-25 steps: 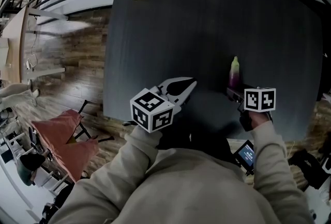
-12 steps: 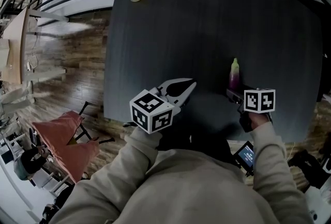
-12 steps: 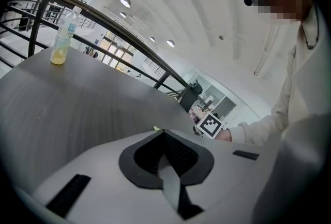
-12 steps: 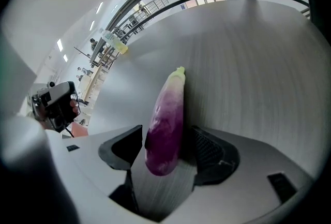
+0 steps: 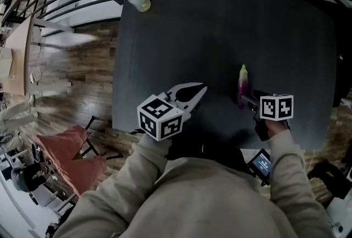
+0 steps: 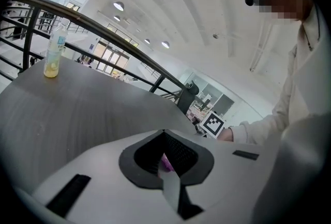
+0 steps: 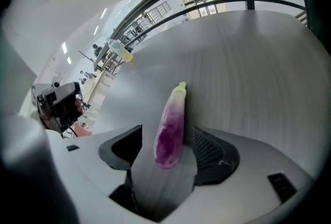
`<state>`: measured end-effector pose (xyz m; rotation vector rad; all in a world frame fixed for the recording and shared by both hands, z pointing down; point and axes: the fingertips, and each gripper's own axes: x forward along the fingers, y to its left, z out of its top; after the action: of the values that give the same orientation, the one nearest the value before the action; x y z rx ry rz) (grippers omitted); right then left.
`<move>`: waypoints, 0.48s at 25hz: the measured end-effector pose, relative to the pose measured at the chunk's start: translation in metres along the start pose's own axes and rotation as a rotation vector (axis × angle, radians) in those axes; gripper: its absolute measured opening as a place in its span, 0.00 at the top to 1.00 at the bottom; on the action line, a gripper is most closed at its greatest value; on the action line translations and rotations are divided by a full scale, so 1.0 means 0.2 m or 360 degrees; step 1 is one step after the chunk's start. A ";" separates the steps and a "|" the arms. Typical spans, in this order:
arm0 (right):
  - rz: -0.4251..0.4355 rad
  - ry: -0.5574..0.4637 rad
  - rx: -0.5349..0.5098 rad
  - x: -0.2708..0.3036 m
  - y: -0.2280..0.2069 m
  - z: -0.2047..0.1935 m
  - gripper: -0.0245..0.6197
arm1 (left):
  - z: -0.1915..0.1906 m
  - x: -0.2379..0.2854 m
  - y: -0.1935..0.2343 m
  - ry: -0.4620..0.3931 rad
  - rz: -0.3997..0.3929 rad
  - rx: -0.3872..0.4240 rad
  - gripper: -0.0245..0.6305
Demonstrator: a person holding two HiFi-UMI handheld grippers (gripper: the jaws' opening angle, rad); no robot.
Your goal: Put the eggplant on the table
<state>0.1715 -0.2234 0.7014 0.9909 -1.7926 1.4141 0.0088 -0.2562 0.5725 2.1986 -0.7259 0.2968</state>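
The eggplant (image 7: 173,119) is laid lengthwise between the spread jaws of the right gripper (image 7: 168,134), unpinched. The left gripper (image 5: 202,89), pressed together, is farther off.

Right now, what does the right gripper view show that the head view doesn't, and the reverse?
Right gripper view only: the right tool is open, its jaws apart on either side of the purple, green-tipped eggplant, which lies on the dark table. Head view only: that tool's black-and-white marker cube and a small lit screen below it. Both: the eggplant, the table and the plastic bottle of yellow liquid at the far corner.
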 end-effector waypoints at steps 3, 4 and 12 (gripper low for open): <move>0.0018 -0.0056 0.0024 -0.07 0.01 0.03 0.51 | 0.04 -0.02 -0.03 -0.0019 -0.0006 0.0032 0.96; 0.0030 -0.0075 0.0036 -0.09 0.01 0.04 0.51 | 0.06 -0.02 -0.04 -0.0024 -0.0007 0.0043 0.96; 0.0244 -0.0222 -0.0096 -0.33 0.15 0.14 0.59 | 0.19 -0.07 -0.16 -0.0078 -0.0039 0.0153 0.96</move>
<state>0.1796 -0.2360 0.6244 0.9589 -2.0393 1.4022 0.0155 -0.2629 0.5224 2.3114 -0.7245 0.2715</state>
